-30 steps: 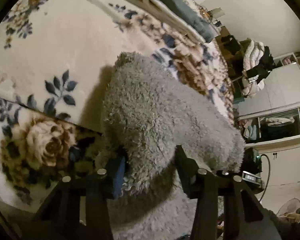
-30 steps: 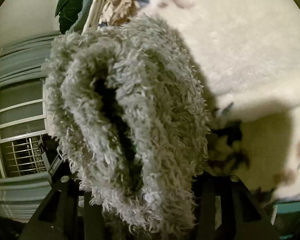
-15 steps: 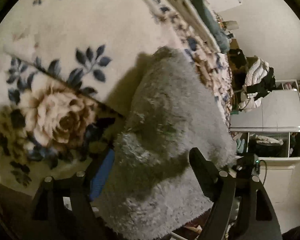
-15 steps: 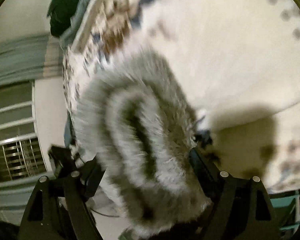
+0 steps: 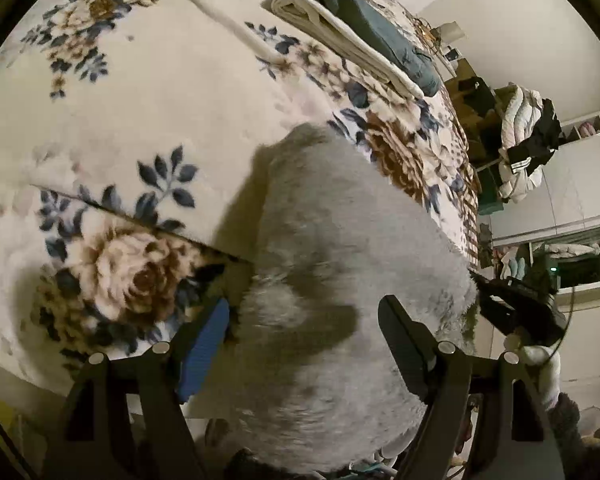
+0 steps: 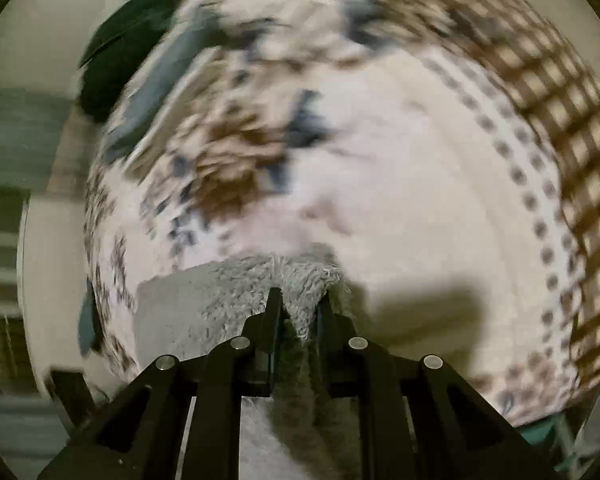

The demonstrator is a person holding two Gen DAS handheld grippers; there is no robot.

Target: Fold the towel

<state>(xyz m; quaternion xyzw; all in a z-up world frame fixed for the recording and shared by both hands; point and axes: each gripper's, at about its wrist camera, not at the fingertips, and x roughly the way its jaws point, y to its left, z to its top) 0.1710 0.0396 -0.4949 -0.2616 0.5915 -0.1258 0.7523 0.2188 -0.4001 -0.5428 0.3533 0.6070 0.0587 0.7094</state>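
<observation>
A fluffy grey towel (image 5: 340,216) lies folded on the floral bed blanket (image 5: 148,92), its near end hanging over the bed edge. My left gripper (image 5: 304,320) is open, its fingers wide apart on either side of the towel, the blue pad (image 5: 204,340) clear of the pile. In the right wrist view, which is motion-blurred, my right gripper (image 6: 299,303) is shut on a corner of the grey towel (image 6: 228,292), with pile bunched between the narrow jaws. The rest of that towel spreads left over the blanket (image 6: 420,184).
Folded white and teal bedding (image 5: 364,36) lies at the far side of the bed. Beyond the bed's right edge are a clothes pile (image 5: 528,152) and white cabinets (image 5: 572,184). A dark gripper body (image 5: 516,312) and a gloved hand sit at the towel's right.
My left gripper has let go of the towel and spread wide. The right gripper has closed from a wide stance around the bunched towel to a tight pinch on its corner, and its view swung.
</observation>
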